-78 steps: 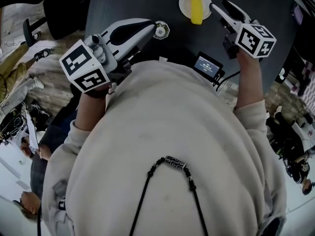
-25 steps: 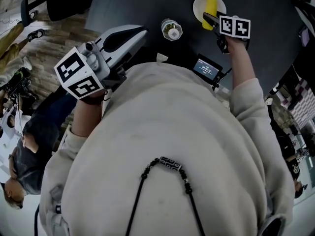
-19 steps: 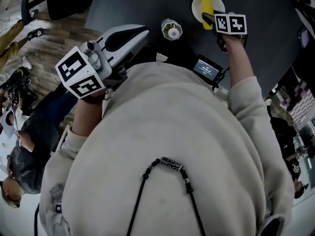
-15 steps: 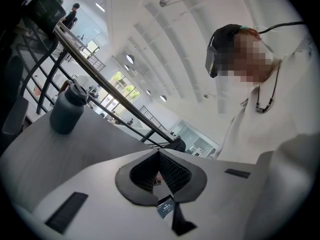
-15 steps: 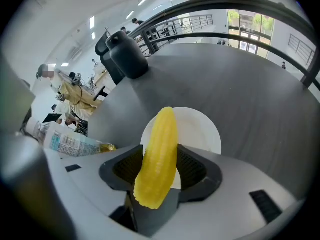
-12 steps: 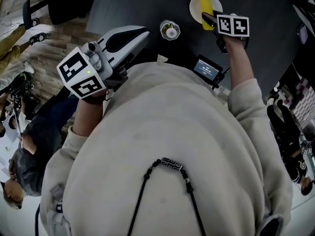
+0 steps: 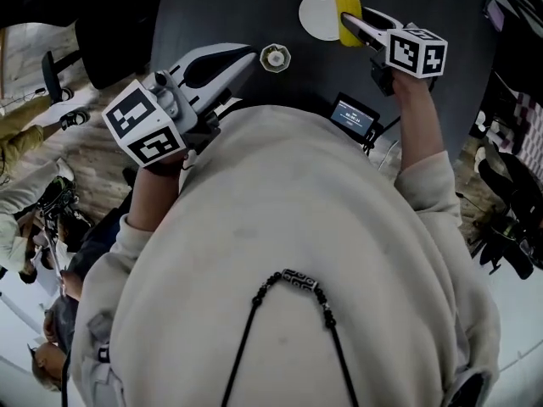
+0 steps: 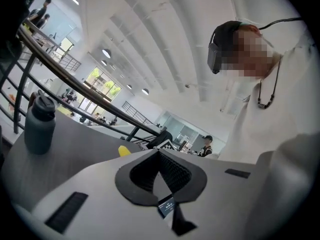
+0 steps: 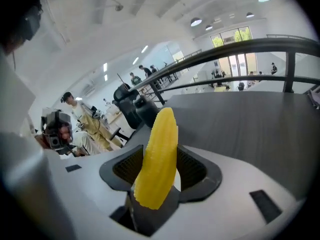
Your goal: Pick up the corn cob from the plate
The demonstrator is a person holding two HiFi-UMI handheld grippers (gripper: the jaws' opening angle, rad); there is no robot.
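Note:
The yellow corn cob (image 7: 345, 7) (image 9: 157, 159) is clamped between the pads of my right gripper (image 7: 355, 22) (image 9: 161, 170), whose jaws have just been closing on it. The cob stands up steeply out of the jaws and hangs just right of the white plate (image 7: 319, 15), which lies bare on the dark table. My left gripper (image 7: 244, 56) (image 8: 159, 156) is at the left, near my body, shut on nothing. In the left gripper view the cob's tip (image 8: 124, 151) peeks over the jaws.
A small bottle (image 7: 275, 58) (image 8: 39, 125) stands on the dark table (image 7: 221, 11) left of the plate. A small device with a lit screen (image 7: 355, 115) lies near the table's front edge. People and chairs are around the table.
My right gripper has risen with the corn cob in its jaws, so the cob is off the plate and the plate is bare. The left gripper has barely shifted.

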